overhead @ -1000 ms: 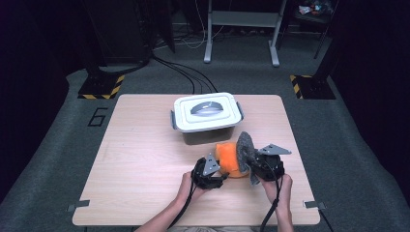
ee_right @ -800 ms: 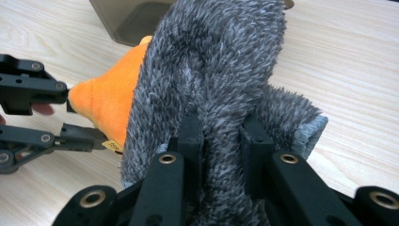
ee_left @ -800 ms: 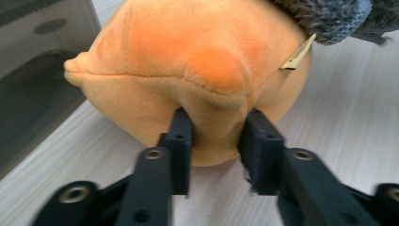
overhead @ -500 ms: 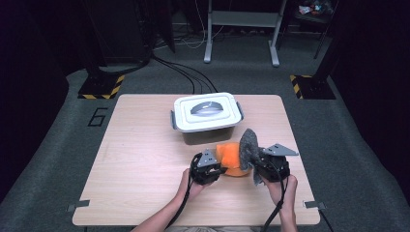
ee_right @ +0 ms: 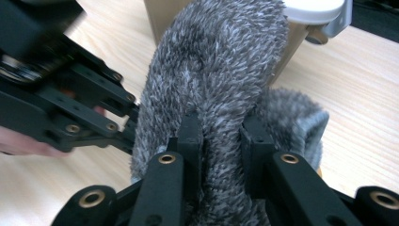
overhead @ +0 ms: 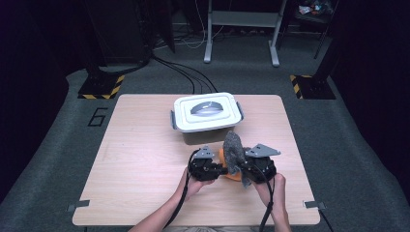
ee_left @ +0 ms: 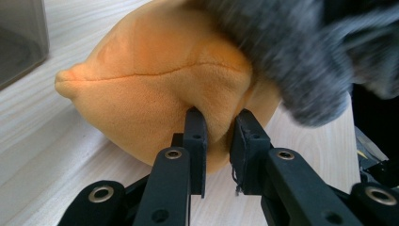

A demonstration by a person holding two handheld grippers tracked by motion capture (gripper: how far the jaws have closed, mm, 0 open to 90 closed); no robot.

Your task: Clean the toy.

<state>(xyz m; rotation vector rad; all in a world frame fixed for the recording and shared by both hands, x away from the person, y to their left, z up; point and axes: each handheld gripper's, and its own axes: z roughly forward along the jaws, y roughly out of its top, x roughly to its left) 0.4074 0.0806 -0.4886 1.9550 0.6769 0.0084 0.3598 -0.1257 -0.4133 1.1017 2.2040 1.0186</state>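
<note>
An orange plush toy (ee_left: pixel 155 89) lies on the wooden table (overhead: pixel 140 159), near its front edge in the high view (overhead: pixel 225 157). My left gripper (ee_left: pixel 218 134) is shut on a fold of its orange fabric. A grey fuzzy piece (ee_right: pixel 216 80) joins the orange plush and stands upright (overhead: pixel 233 150). My right gripper (ee_right: pixel 220 136) is shut on this grey piece. The two grippers (overhead: pixel 223 170) (overhead: pixel 244 170) sit side by side, almost touching. In the right gripper view the left gripper (ee_right: pixel 61 103) shows blurred at the left.
A white lidded box (overhead: pixel 205 113) with grey side latches stands just behind the toy at the table's middle back. Its corner (ee_right: pixel 315 14) is close behind the grey piece. Stands and cables (overhead: pixel 179 72) lie on the dark floor beyond the table.
Both grippers and the toy have shifted slightly toward the table's front edge. The grey piece has been lifted more upright by the right gripper.
</note>
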